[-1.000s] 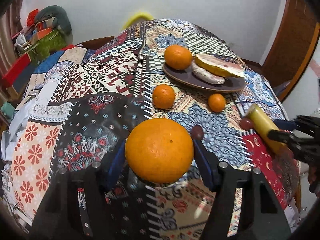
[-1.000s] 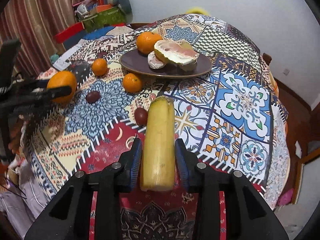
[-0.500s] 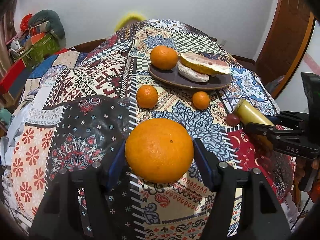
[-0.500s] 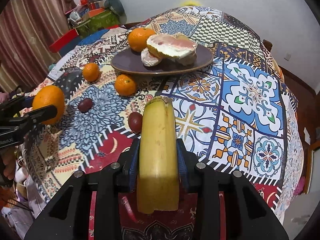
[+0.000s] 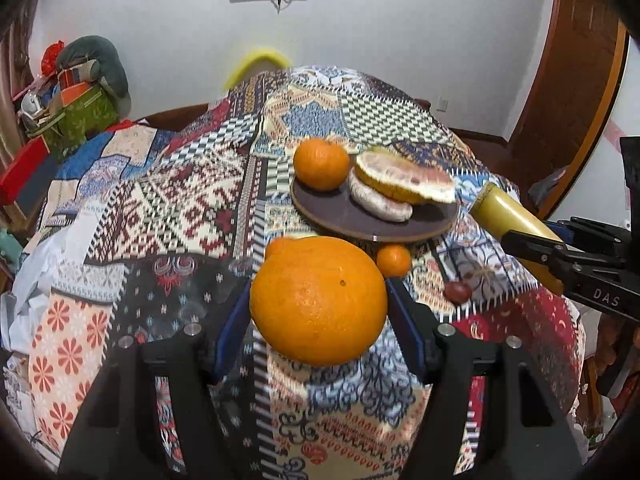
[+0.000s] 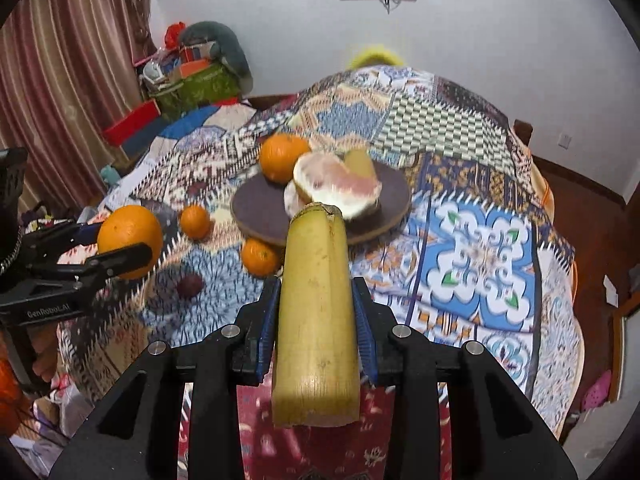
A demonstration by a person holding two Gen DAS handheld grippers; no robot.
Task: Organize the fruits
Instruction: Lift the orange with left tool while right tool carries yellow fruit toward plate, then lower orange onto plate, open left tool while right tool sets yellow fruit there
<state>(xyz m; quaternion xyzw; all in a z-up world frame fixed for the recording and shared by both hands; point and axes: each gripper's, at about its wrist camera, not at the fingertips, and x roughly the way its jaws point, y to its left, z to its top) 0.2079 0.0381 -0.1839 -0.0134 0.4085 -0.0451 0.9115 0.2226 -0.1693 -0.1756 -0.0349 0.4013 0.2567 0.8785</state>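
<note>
My left gripper (image 5: 318,304) is shut on a large orange (image 5: 319,300) and holds it above the patterned tablecloth. My right gripper (image 6: 316,300) is shut on a yellow banana-like piece (image 6: 316,308), also lifted; it shows at the right of the left wrist view (image 5: 516,220). A dark round plate (image 5: 344,216) ahead holds an orange (image 5: 321,164) and cut pomelo pieces (image 5: 404,180). In the right wrist view the plate (image 6: 256,208) lies just past the banana's tip. The held orange (image 6: 130,236) is at the left there.
Small oranges (image 6: 195,221) (image 6: 260,258) and a dark red fruit (image 6: 189,285) lie on the cloth before the plate. Another dark fruit (image 5: 457,291) lies near the right gripper. Boxes and bags (image 5: 76,96) pile at the back left. A wooden door (image 5: 568,92) stands right.
Both grippers have risen and moved forward toward the plate with their fruit. The plate now sits closer and more central in both views.
</note>
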